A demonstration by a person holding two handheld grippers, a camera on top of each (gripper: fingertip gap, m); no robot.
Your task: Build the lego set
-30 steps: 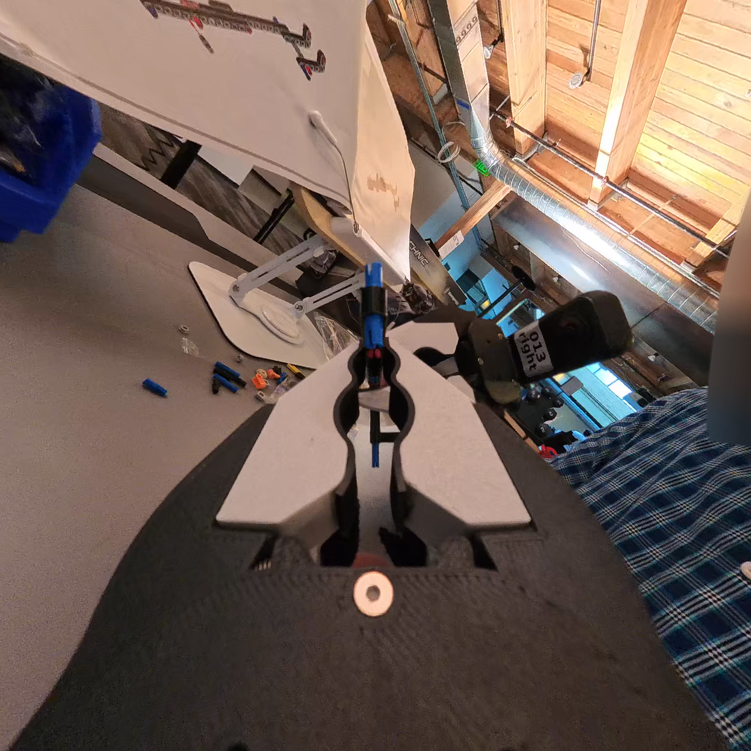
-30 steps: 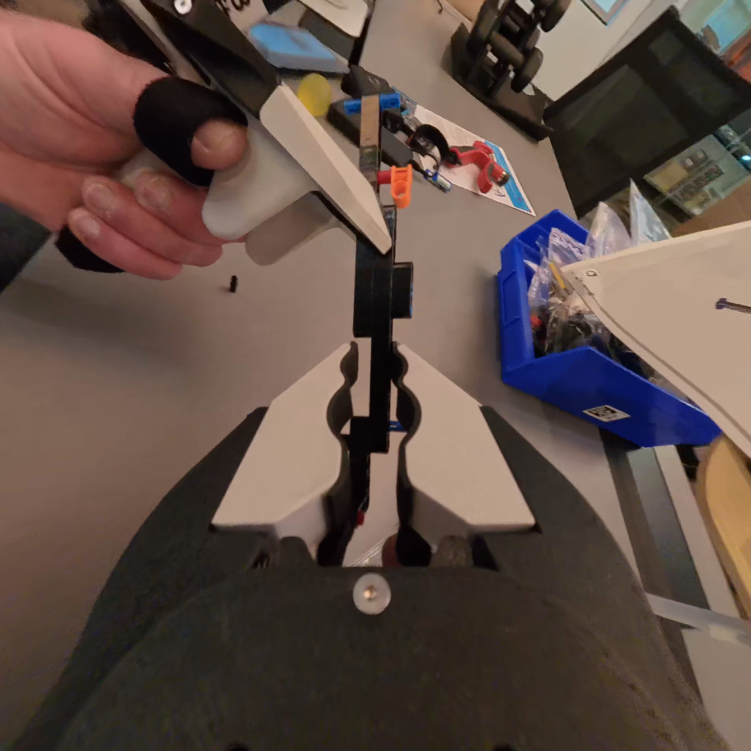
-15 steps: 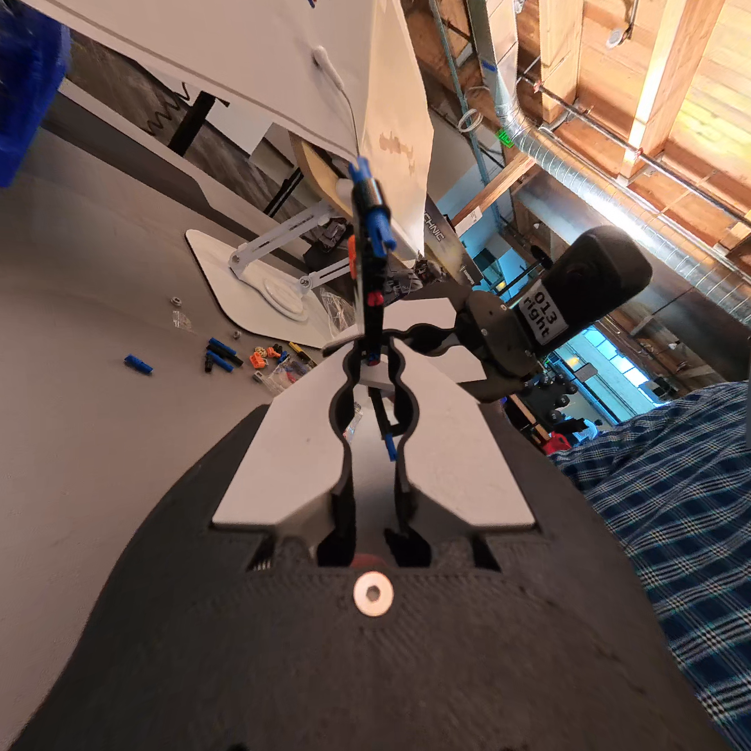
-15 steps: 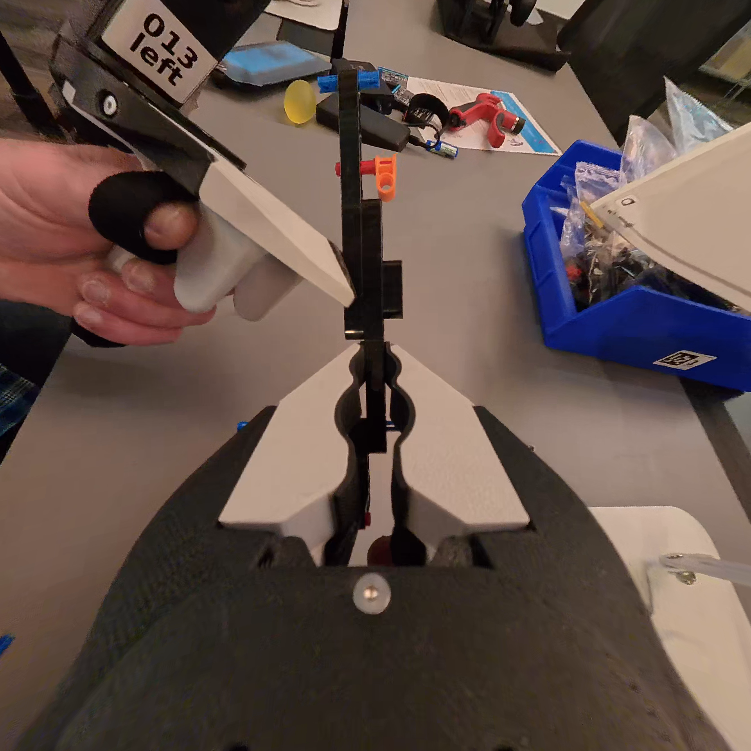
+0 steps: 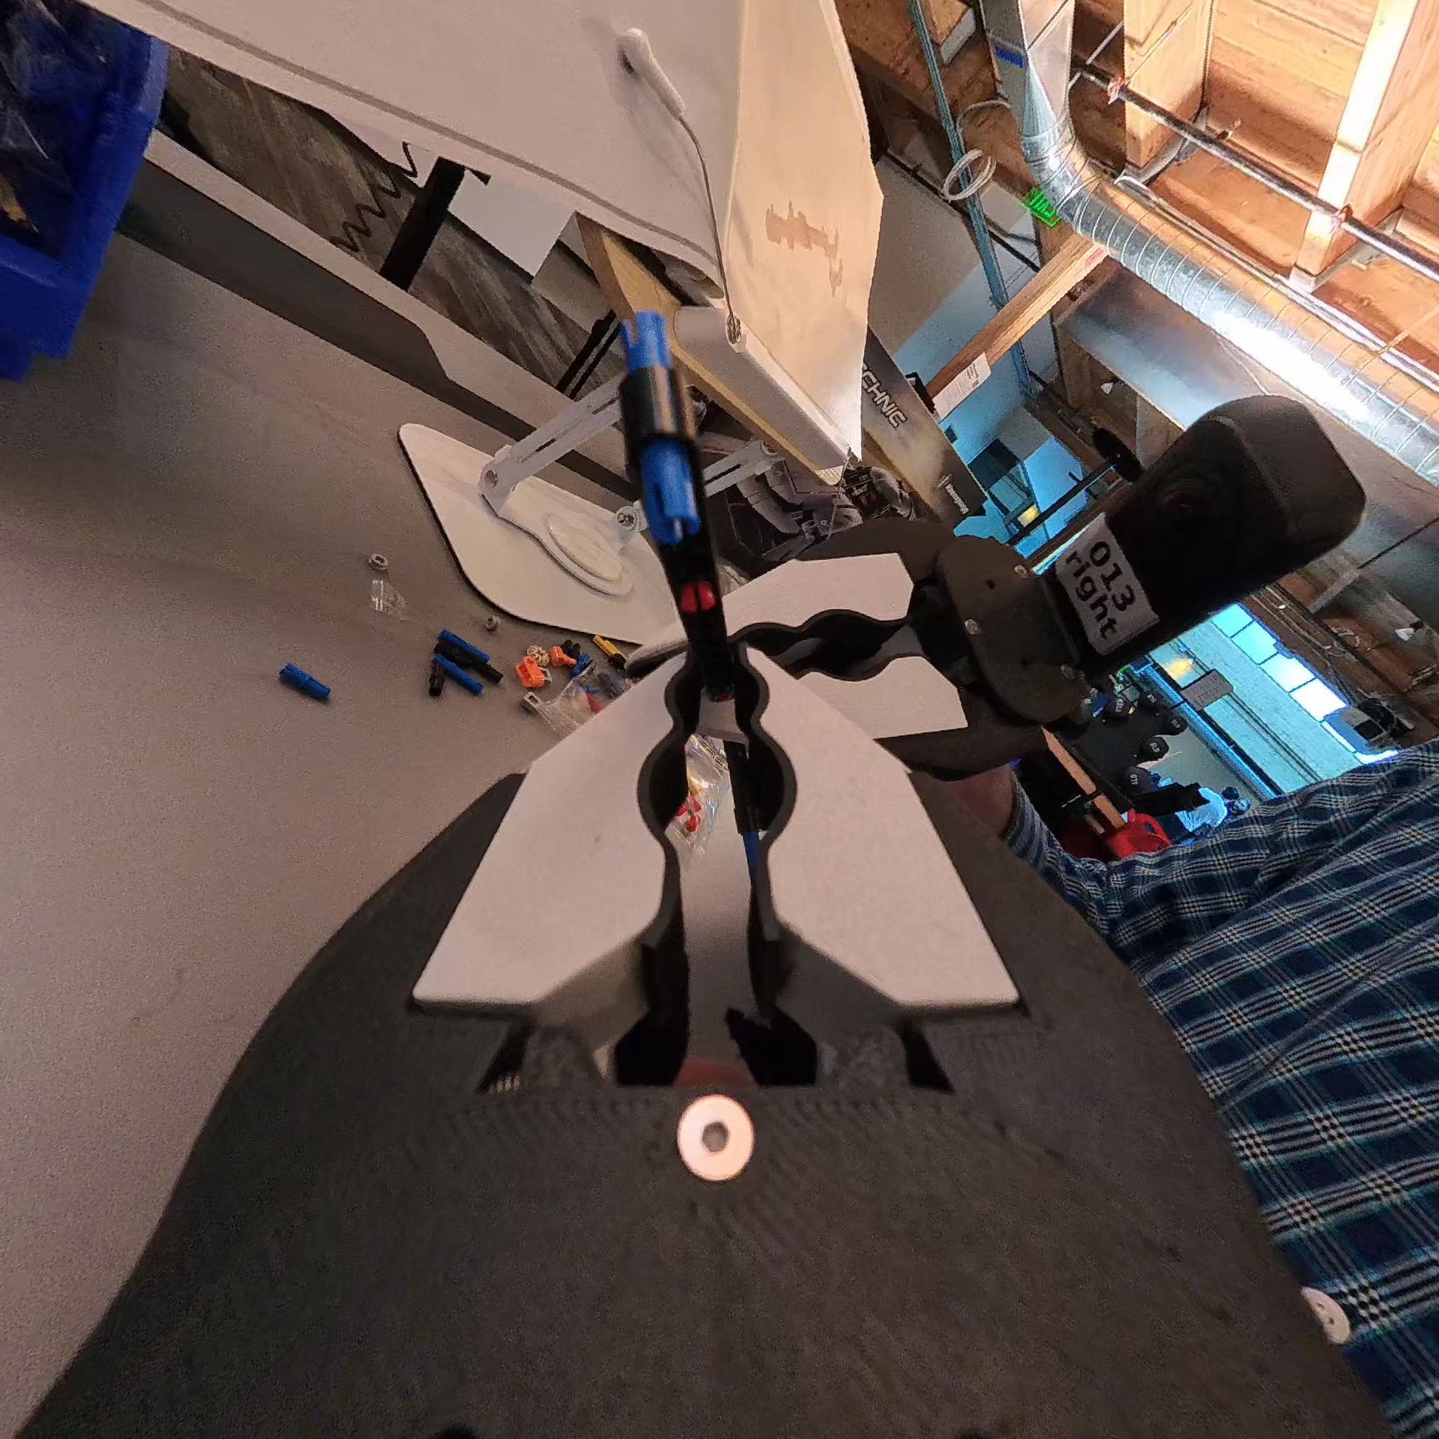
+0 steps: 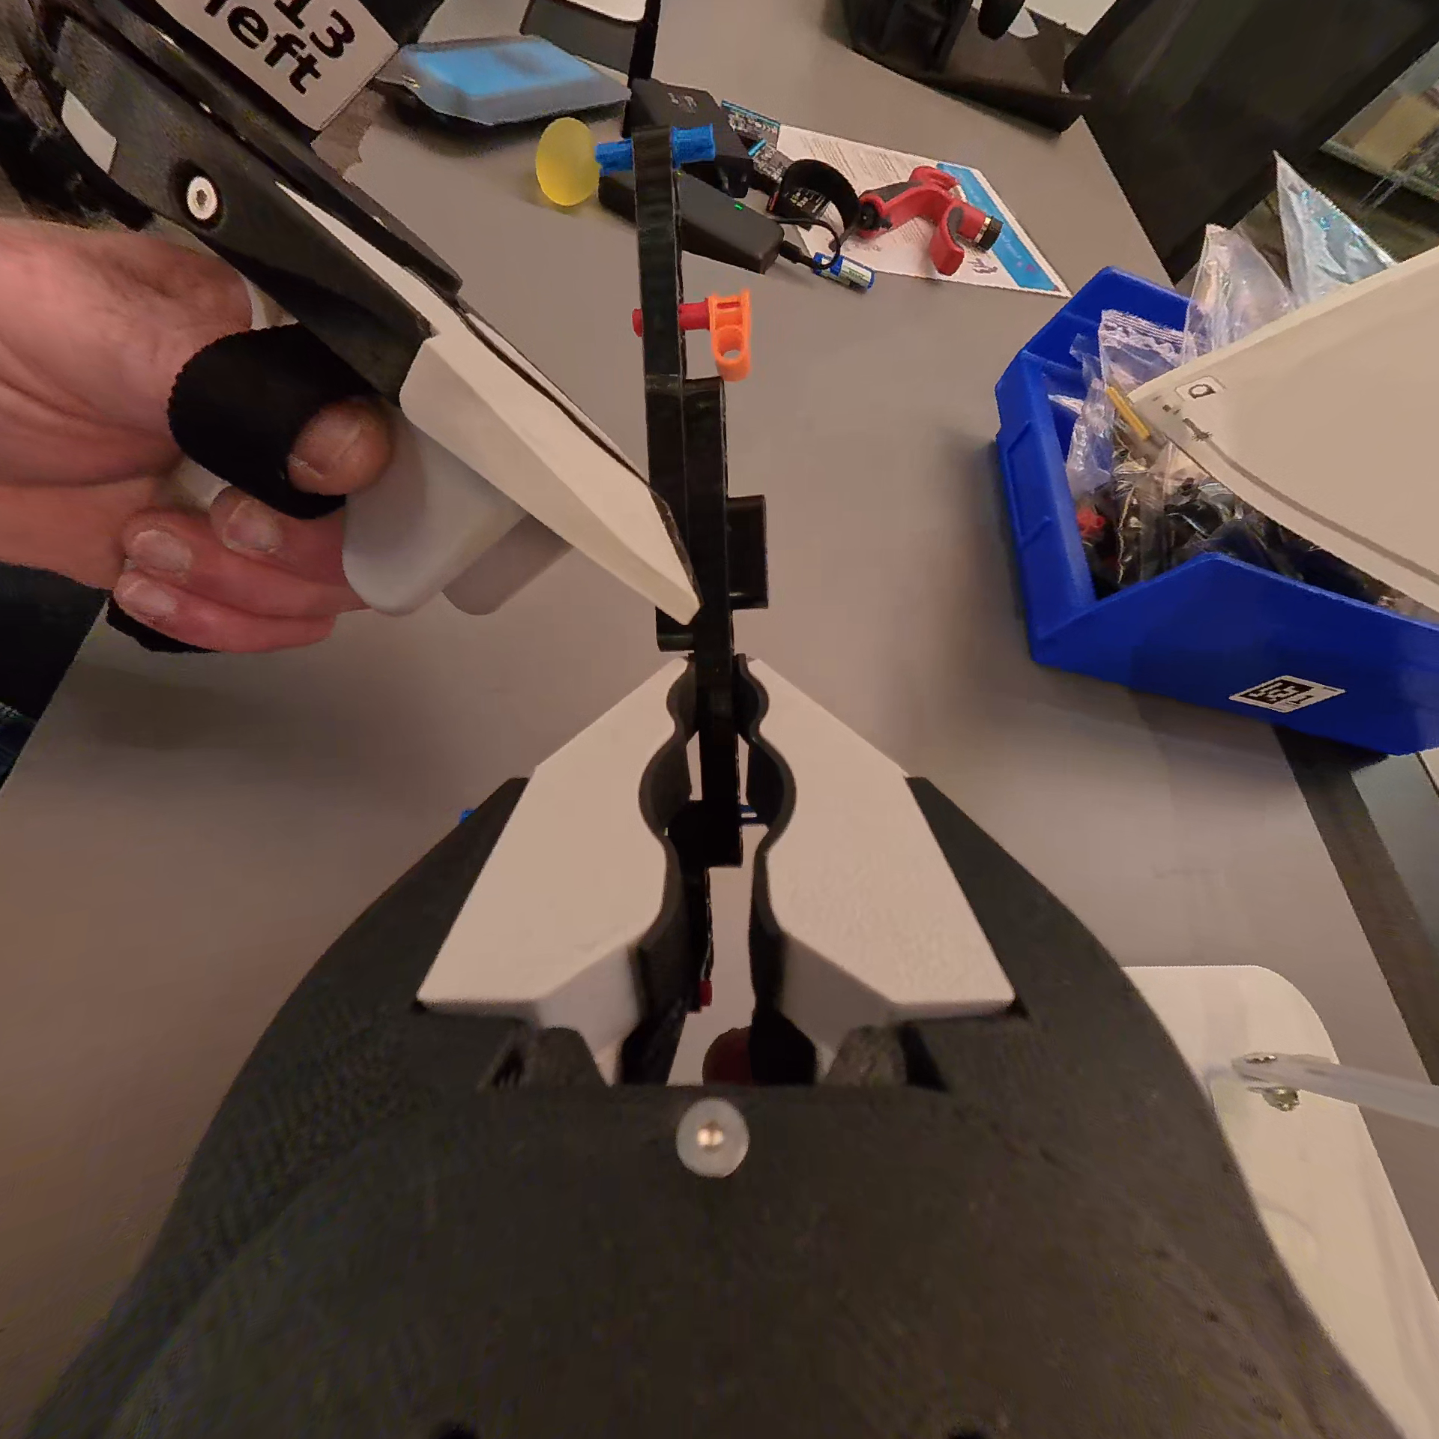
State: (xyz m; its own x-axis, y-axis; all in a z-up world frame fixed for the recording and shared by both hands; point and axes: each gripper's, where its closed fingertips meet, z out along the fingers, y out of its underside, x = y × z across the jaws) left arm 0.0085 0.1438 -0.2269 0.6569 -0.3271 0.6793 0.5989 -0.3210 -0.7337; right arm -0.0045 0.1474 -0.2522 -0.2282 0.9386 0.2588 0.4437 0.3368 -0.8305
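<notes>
A long black Lego beam assembly [image 6: 671, 405] stands upright between both grippers. It carries blue pins [image 6: 689, 146] at its top and a red pin with an orange connector [image 6: 730, 331] lower down. My right gripper [image 6: 712, 676] is shut on its lower end. My left gripper [image 6: 682, 607] comes in from the left, held by a hand, and pinches the beam just above the right fingertips. In the left wrist view the left gripper [image 5: 712, 671] is shut on the same assembly [image 5: 662, 436], and the right gripper [image 5: 728, 640] grips it from the right.
A blue bin [image 6: 1215, 623] of bagged parts stands at the right. Loose pins and connectors [image 5: 467, 671] lie on the grey table near a white stand base [image 5: 529, 561] that holds the instruction sheets [image 5: 467, 117]. A red tool [image 6: 927, 206], a yellow disc [image 6: 567, 162] and black boxes lie beyond. Only a small space, under 4 cm, lies between the two pairs of fingers.
The left gripper has slid down the assembly toward the right gripper's fingertips, so more of the beam sticks out past it. Both grippers have tilted and stay shut on it.
</notes>
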